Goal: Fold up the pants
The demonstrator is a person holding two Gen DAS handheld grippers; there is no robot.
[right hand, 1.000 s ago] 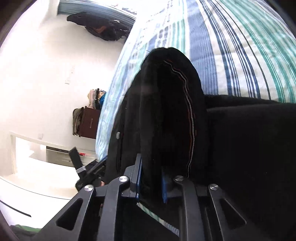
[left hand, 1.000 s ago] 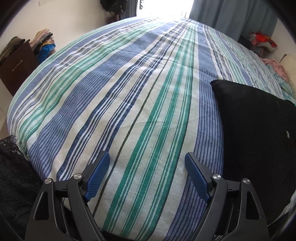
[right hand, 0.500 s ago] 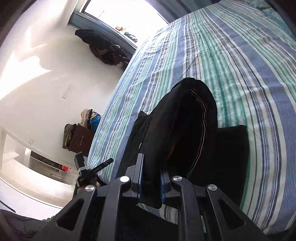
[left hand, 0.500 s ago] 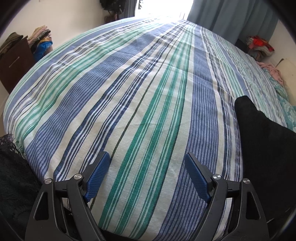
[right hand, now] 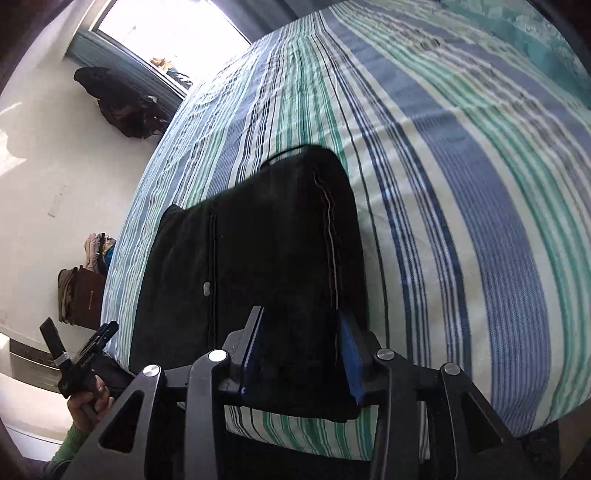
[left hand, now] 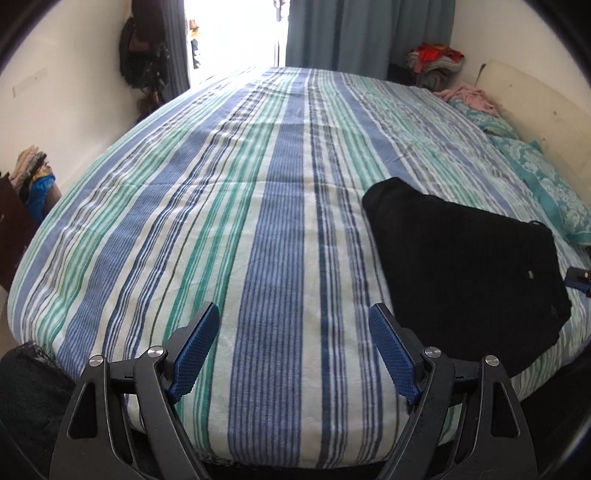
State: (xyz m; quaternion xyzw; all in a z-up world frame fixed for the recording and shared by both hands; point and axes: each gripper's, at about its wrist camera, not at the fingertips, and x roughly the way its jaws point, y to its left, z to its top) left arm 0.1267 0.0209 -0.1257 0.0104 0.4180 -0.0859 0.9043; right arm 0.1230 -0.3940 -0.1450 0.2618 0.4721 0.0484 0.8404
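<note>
Black pants (left hand: 465, 266) lie folded into a flat block on the striped bed, at the right of the left wrist view. My left gripper (left hand: 295, 350) is open and empty above the bed's near edge, left of the pants. In the right wrist view the folded pants (right hand: 258, 258) lie flat under my right gripper (right hand: 301, 354). Its jaws stand apart, on either side of the near end of the pants. The blue pads (right hand: 349, 358) no longer pinch the cloth. The left gripper (right hand: 81, 362) shows at the far left.
The bed (left hand: 258, 221) has a blue, green and white striped cover. A teal pillow (left hand: 554, 195) and pink cloth (left hand: 469, 96) lie at the head. A dark cabinet with clothes (left hand: 18, 206) stands left. Curtains (left hand: 369, 33) hang at the back.
My right gripper lowered the folded pants onto the bed and its jaws opened. The pants now lie flat. My left gripper pulled back and tilted up, still open.
</note>
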